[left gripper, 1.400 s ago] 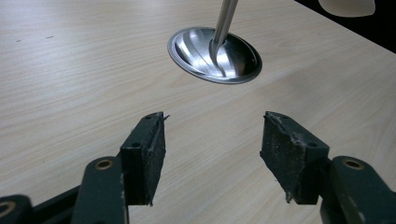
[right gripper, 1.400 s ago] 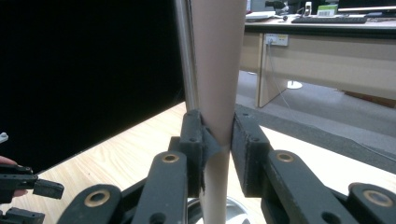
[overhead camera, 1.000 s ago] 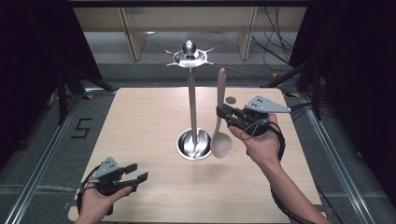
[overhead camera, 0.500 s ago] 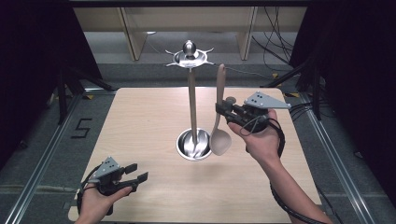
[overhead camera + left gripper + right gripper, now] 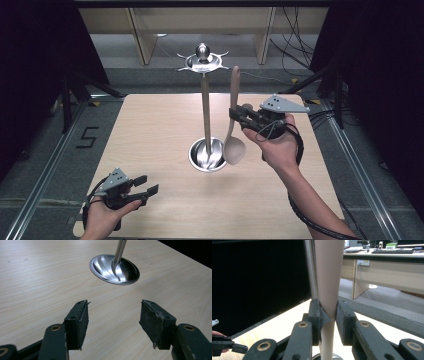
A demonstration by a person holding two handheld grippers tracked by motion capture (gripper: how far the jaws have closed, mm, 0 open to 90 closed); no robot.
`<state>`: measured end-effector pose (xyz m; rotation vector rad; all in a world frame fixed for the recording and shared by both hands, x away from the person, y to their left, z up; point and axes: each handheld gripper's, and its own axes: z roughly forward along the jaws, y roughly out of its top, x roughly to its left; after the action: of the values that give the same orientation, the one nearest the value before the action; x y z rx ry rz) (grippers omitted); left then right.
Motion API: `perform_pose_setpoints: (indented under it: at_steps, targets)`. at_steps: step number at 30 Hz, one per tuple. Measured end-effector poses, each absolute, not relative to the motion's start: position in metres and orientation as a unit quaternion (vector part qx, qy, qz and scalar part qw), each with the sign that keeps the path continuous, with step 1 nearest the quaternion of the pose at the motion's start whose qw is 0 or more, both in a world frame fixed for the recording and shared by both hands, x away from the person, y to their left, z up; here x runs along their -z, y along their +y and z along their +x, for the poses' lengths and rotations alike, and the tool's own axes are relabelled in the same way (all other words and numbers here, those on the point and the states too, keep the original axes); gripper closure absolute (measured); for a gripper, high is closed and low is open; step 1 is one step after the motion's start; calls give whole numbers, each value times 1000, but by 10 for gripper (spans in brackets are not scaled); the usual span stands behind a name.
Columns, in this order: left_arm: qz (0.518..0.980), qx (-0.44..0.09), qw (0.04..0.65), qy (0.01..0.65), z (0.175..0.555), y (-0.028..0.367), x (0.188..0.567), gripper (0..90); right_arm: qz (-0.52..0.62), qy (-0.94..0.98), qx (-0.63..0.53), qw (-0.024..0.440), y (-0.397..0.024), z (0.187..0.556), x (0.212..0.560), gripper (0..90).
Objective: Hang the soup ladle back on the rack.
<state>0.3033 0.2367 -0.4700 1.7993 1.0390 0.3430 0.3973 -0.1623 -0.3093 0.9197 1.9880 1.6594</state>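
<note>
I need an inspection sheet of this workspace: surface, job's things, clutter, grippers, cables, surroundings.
Surface: light wooden table, bare apart from the stand.
Job's things: wooden spoon held upright, bowl down, beside the metal stand with its round base and hooked top.
Clutter: nothing seen.
Grippers: right gripper shut on the spoon's handle; left gripper open, holding nothing, low over the near left of the table.
Cables: black cable trails along the right forearm; more cables on the floor behind.
Surroundings: dark curtains at both sides, desk legs beyond.

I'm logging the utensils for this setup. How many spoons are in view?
1. A beige spoon is held upright by the right gripper, bowl down, beside the metal stand. None hang on the stand's hooks; none seem hidden.
</note>
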Motion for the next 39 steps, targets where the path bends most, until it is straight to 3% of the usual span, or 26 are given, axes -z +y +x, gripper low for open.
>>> perform_pose_setpoints:
  at_steps: [6, 9, 39]
  targets:
    - [740, -137, 496, 433, 303, 236, 470, 391, 321, 710, -591, 211, -162, 399, 309, 759]
    - [739, -137, 496, 434, 303, 236, 471, 392, 324, 713, -591, 194, -160, 399, 308, 759]
    - [741, -135, 496, 431, 303, 237, 471, 390, 316, 719, -588, 193, -157, 406, 305, 758]
